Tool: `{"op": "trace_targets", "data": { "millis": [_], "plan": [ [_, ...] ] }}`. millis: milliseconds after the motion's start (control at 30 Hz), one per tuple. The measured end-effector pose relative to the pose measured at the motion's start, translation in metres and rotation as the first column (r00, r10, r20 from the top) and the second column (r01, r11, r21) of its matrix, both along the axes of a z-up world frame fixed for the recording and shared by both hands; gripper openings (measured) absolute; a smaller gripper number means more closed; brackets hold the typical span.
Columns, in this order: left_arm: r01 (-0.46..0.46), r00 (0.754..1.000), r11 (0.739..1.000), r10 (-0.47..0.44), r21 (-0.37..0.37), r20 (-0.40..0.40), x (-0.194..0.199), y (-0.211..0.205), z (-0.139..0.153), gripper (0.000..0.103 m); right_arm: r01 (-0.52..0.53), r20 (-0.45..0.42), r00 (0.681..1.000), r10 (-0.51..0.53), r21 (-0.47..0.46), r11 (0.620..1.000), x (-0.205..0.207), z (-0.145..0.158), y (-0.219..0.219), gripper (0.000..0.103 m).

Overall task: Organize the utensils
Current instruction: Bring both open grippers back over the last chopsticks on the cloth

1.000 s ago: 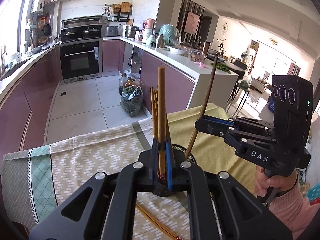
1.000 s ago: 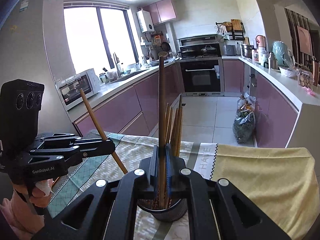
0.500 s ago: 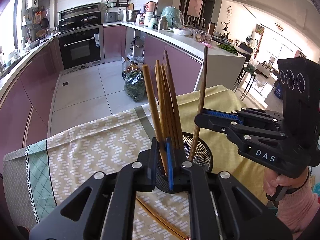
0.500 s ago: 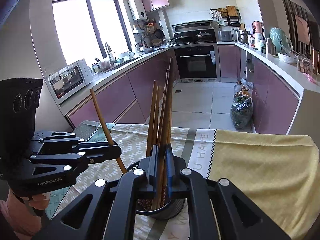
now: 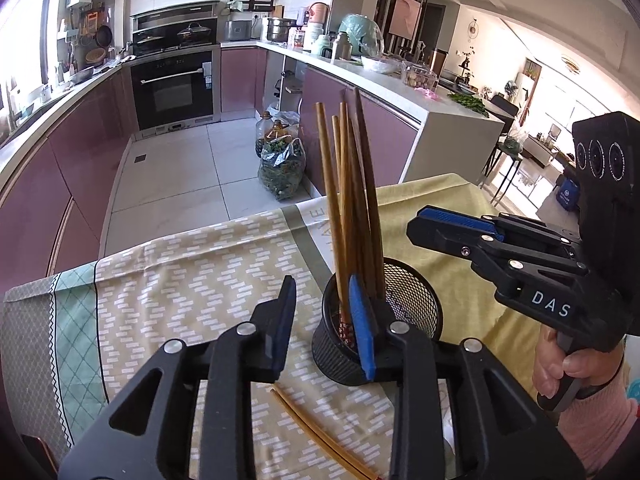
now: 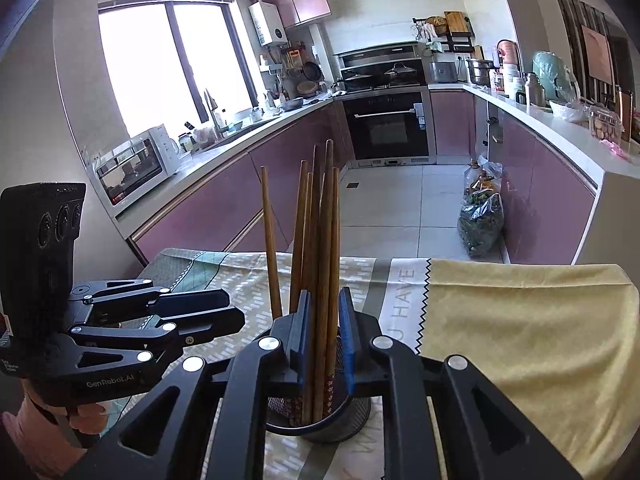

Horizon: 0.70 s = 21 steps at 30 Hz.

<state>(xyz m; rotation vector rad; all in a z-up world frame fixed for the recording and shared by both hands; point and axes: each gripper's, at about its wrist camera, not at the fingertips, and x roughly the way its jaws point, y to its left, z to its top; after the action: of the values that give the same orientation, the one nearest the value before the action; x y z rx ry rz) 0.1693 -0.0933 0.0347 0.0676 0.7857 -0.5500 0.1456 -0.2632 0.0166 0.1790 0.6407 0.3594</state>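
Observation:
A black mesh cup (image 5: 404, 300) stands on the tablecloth and holds several wooden chopsticks (image 5: 352, 200) upright. It also shows in the right wrist view (image 6: 332, 424) with the chopsticks (image 6: 320, 240) in it. My left gripper (image 5: 322, 328) is open, its right finger beside the cup's near wall. My right gripper (image 6: 324, 336) is open over the cup, with chopsticks standing loose between its fingers; it also shows in the left wrist view (image 5: 444, 226). Two more chopsticks (image 5: 316, 436) lie flat on the cloth under my left gripper.
The table carries a patterned cloth (image 5: 180, 280) and a yellow cloth (image 6: 520, 340). Its far edge drops to the kitchen floor, where a bag of greens (image 5: 282, 168) stands. Purple cabinets and an oven (image 6: 386, 124) lie beyond.
Both grippers have opened and let go of their chopsticks, which now stand in the cup. Both grippers have drawn back a little from it.

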Motion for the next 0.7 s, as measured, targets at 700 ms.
{"op": "trace_targets", "data": {
  "millis": [700],
  "plan": [
    [-0.127, 0.974, 0.988, 0.14, -0.083, 0.176, -0.093, 0.079, -0.001, 0.07, -0.193, 0.018, 0.981, 0.193, -0.01, 0.981, -0.078, -0.011, 0.037, 0.034]
  ]
}}
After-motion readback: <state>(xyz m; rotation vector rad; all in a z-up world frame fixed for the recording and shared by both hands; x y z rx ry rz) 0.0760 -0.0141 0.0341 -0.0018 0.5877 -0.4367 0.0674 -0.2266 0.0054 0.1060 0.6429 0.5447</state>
